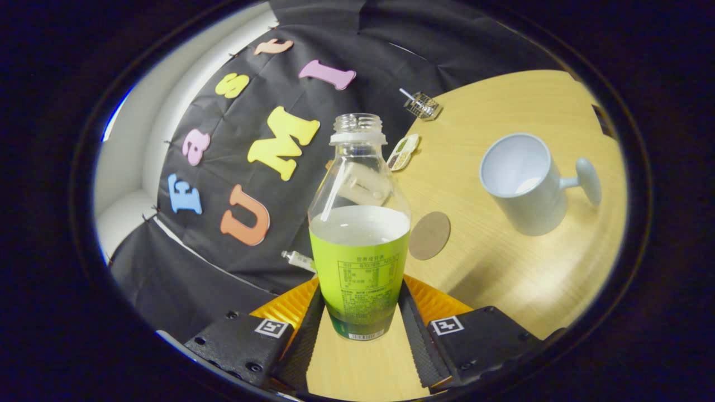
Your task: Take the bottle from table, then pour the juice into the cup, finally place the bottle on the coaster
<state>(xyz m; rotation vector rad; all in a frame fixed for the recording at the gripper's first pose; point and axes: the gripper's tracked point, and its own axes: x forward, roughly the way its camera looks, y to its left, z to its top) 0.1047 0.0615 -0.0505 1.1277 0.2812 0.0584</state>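
A clear, capless bottle (357, 251) with a green label stands upright between my fingers, about half full of pale juice. My gripper (361, 304) is shut on its lower labelled part, one finger pressing each side. The wooden table (503, 268) looks tilted relative to the bottle, and the bottle's base seems to hang just above it. Beyond the fingers to the right stands a pale blue-grey cup (522, 187), its mouth towards me and its handle pointing right; it looks empty. A round brown coaster (429, 235) lies flat just right of the bottle, between it and the cup.
A small dish of seeds (403, 152) and a wire metal object (422, 105) sit farther back near the black cloth wall. A small white tube (299, 261) lies left of the bottle at the table's edge.
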